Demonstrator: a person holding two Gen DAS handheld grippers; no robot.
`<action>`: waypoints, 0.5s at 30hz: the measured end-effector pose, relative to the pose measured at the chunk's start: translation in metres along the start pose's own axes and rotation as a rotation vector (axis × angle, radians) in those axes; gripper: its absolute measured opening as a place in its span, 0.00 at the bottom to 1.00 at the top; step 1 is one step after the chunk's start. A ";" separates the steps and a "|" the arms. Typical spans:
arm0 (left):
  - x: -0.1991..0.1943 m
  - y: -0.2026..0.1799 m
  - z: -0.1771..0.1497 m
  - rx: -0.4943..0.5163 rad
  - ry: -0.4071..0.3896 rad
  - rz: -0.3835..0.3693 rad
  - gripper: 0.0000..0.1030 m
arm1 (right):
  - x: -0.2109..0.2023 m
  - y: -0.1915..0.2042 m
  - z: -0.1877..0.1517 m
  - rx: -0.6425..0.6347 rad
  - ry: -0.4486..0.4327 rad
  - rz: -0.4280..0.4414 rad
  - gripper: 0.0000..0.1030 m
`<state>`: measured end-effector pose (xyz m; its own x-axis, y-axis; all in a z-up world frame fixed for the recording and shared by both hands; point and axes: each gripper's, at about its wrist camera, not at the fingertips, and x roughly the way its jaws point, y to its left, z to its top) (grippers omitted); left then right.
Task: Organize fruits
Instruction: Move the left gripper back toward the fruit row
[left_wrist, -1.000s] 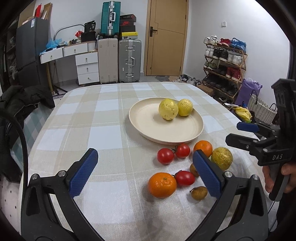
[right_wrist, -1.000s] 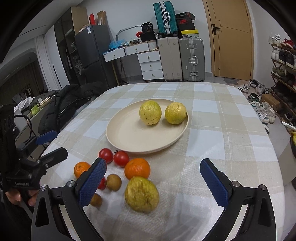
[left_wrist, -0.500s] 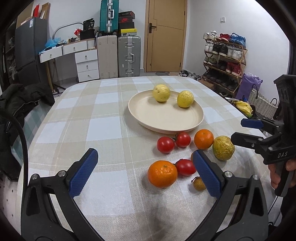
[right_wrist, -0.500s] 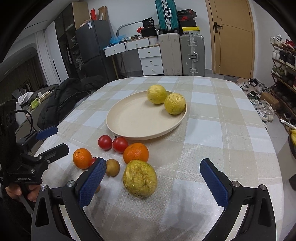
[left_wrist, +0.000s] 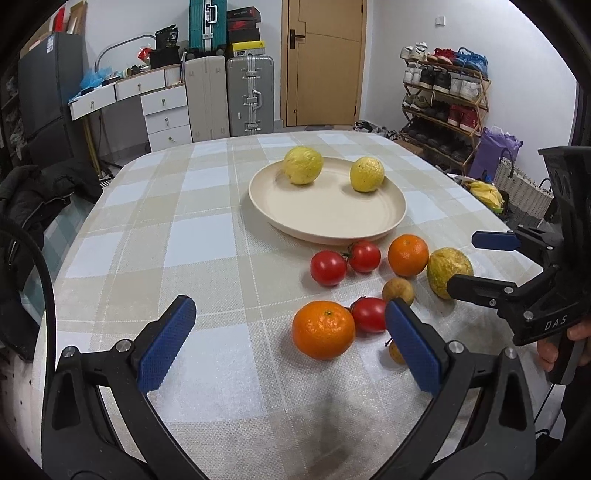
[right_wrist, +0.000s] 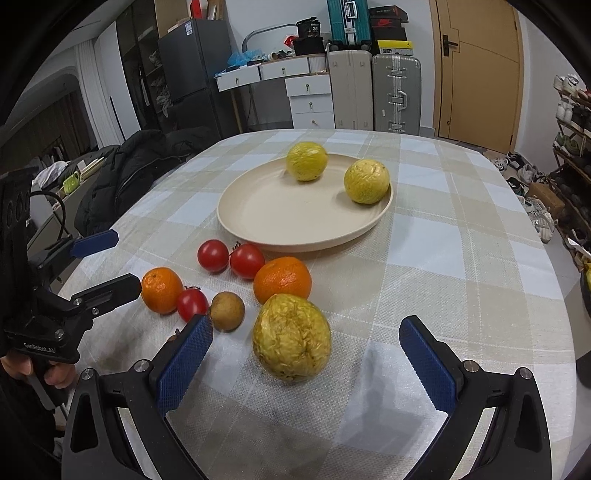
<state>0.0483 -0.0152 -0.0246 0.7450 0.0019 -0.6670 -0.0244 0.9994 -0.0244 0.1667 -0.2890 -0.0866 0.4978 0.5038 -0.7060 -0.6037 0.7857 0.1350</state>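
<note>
Even indoor light, soft shadows, sharp focus, fisheye-warped dark corners

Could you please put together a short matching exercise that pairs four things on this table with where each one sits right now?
Things:
1. two yellow fruits
2. large wrinkled yellow fruit
3. near orange
4. two tomatoes

Places:
A. on the cloth just beside the plate's near rim
B. on the plate
C. in front of the open right gripper
D. in front of the open left gripper

Pairs: 1-B, 2-C, 3-D, 4-A
</note>
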 end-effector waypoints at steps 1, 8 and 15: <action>0.003 0.000 -0.001 0.003 0.011 0.001 0.99 | 0.002 0.000 -0.001 -0.001 0.005 -0.001 1.00; 0.017 0.005 -0.006 0.004 0.080 0.022 0.99 | 0.010 0.000 -0.005 -0.001 0.031 -0.006 1.00; 0.028 0.006 -0.008 0.012 0.115 0.030 0.99 | 0.014 -0.003 -0.006 0.010 0.048 -0.010 1.00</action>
<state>0.0635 -0.0095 -0.0490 0.6623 0.0282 -0.7487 -0.0368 0.9993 0.0052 0.1721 -0.2866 -0.1012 0.4735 0.4784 -0.7395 -0.5925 0.7942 0.1344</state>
